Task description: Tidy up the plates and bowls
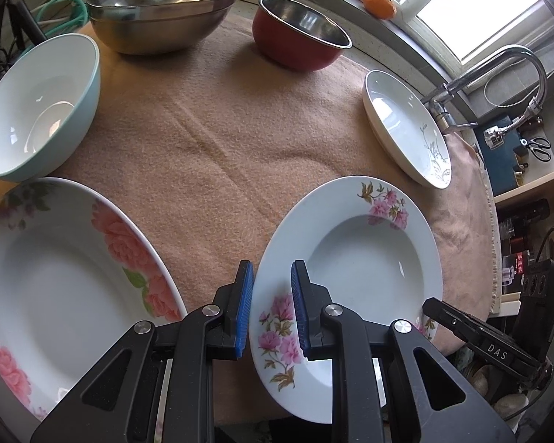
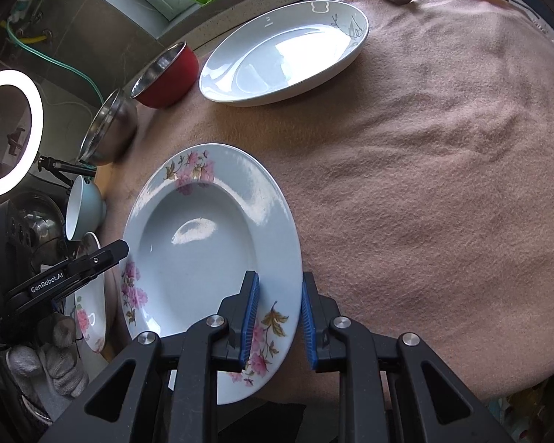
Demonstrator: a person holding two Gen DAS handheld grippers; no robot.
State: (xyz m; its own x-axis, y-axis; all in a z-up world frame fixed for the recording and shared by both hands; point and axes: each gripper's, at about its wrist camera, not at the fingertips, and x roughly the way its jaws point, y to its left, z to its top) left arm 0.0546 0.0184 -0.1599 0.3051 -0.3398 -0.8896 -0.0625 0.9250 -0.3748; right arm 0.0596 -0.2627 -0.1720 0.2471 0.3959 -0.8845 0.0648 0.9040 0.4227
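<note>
Both tools pinch the pink-flowered plate (image 1: 351, 258): left tool (image 1: 271, 310) on its 8 o'clock rim, right tool (image 2: 277, 323) at 5. Next, I'd judge: lift level toward the rose plate (image 1: 55, 280) at 9 o'clock.

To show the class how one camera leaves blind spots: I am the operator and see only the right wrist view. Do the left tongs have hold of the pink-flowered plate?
Observer: Yes. The left tongs have the rim of the pink-flowered plate between their blue pads, apparently clamped.
Operator: Is the big steel bowl empty? I see it side-on.
Observer: The steel bowl holds nothing.
Operator: Anything near the tap?
Observer: Scissors lie past the tap, off the cloth.
</note>
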